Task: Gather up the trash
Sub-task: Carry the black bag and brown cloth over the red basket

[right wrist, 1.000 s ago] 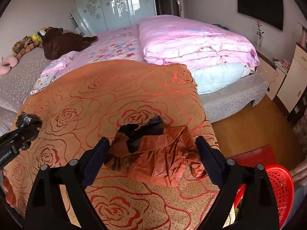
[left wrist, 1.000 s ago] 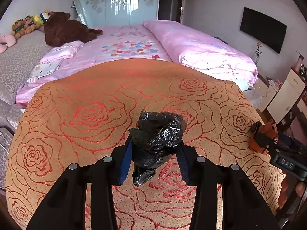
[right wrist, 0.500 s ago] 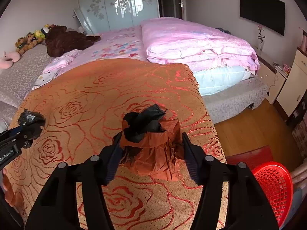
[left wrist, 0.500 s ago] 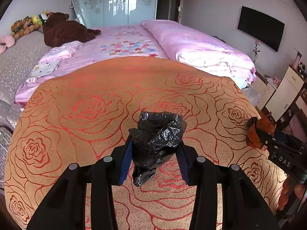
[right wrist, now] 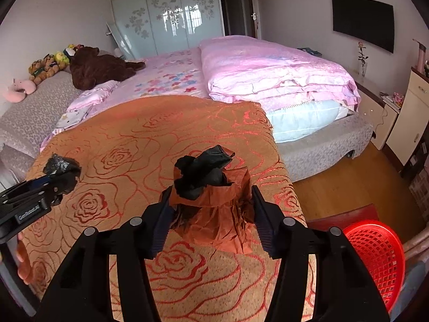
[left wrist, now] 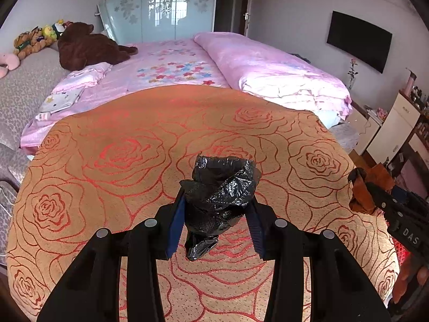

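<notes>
From the left wrist, the left gripper [left wrist: 215, 222] has not changed: its fingers [left wrist: 175, 230] clamp the crumpled black plastic bag [left wrist: 218, 204] just as they did a second ago, held above the orange rose-patterned blanket [left wrist: 120, 145] around the middle of the bed. At the right edge of this view the right gripper [left wrist: 375, 196] now carries a brown wad clear of the blanket.

From the right wrist comes the real change. A second ago its fingers stood wide around the crumpled brown paper with a black scrap on top [right wrist: 211, 190] lying on the blanket; now the fingers [right wrist: 162, 228] have closed in and press the wad from both sides, and it looks lifted near the blanket's right edge. The red basket [right wrist: 375, 252] stands on the floor just beyond the bed's right corner (the likely bin). So both pieces of trash seem secured, and carrying them to the basket is probably next.
</notes>
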A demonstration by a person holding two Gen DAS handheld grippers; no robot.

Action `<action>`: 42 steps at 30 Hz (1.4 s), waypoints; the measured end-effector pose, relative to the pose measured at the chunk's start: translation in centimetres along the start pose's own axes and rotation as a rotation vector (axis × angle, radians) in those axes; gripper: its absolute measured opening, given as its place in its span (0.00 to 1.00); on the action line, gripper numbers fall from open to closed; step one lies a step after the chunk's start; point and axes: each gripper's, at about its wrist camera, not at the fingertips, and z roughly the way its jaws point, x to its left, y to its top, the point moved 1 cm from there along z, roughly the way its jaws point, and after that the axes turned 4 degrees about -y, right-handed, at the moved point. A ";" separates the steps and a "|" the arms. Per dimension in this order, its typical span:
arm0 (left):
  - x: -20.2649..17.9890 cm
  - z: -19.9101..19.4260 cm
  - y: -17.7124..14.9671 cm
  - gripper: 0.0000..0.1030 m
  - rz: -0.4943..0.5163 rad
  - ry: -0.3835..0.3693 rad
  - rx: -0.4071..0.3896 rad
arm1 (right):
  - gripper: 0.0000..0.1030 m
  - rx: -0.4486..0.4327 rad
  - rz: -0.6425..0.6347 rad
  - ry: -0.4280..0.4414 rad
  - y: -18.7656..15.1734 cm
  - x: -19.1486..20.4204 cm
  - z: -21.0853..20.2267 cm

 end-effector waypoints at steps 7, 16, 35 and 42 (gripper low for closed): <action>-0.4 -0.7 -0.1 0.39 0.004 -0.011 -0.007 | 0.52 -0.020 0.015 0.018 -0.5 0.0 -2.2; -1.4 -1.6 -0.3 0.39 0.013 -0.031 -0.009 | 0.52 -0.042 0.030 0.023 -0.9 -0.7 -4.8; -6.6 -3.6 -0.1 0.39 0.091 -0.097 -0.047 | 0.52 -0.108 0.072 -0.044 -2.0 -3.8 -9.8; -9.7 -3.5 -0.3 0.39 0.140 -0.133 -0.042 | 0.52 -0.123 0.106 -0.089 -2.8 -6.4 -11.3</action>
